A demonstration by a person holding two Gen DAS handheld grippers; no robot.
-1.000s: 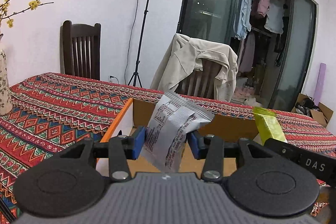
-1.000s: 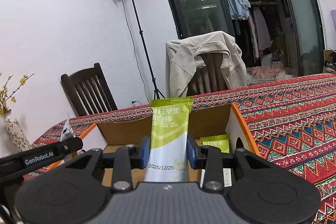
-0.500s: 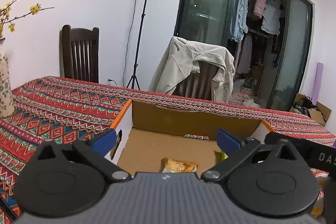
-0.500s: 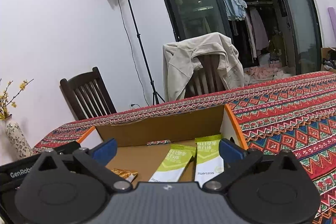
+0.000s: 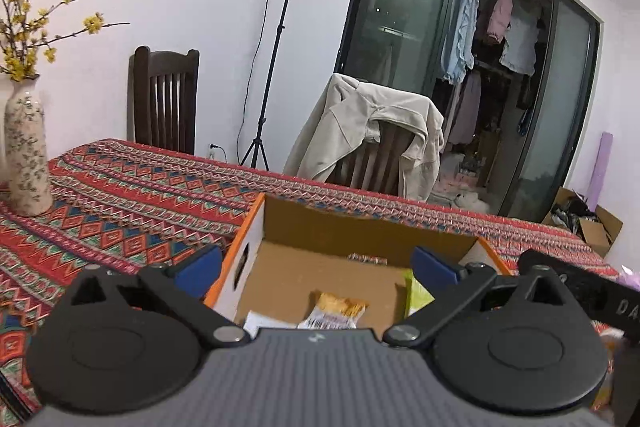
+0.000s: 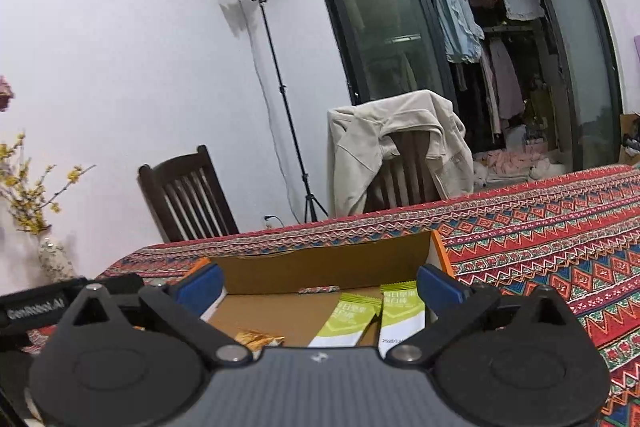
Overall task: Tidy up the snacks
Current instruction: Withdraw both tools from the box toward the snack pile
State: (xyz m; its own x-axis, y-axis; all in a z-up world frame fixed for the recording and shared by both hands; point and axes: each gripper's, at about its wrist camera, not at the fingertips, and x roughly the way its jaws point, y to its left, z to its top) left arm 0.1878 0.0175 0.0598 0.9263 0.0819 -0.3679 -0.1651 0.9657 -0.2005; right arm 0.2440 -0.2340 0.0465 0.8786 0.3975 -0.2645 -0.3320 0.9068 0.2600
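Worktop (image 5: 132,211): patterned cloth under the box (image 5: 320,227).
Left gripper (image 5: 316,265): jaws wide, empty.
Right gripper (image 6: 320,283): jaws wide, empty.
Snacks: green bars (image 6: 400,311) and orange packet (image 5: 338,307) lie in the box, between and below the jaws.
Risk: a low sweep could catch the box wall and shift it.

Can't see the near half of the cardboard box (image 5: 280,223) behind the gripper body in either view, only get the top ends of the white packet (image 5: 256,323), orange-topped packet (image 5: 338,309) and two green bars (image 6: 402,313), can't read the tiny wrapper (image 6: 318,289) by the far wall.
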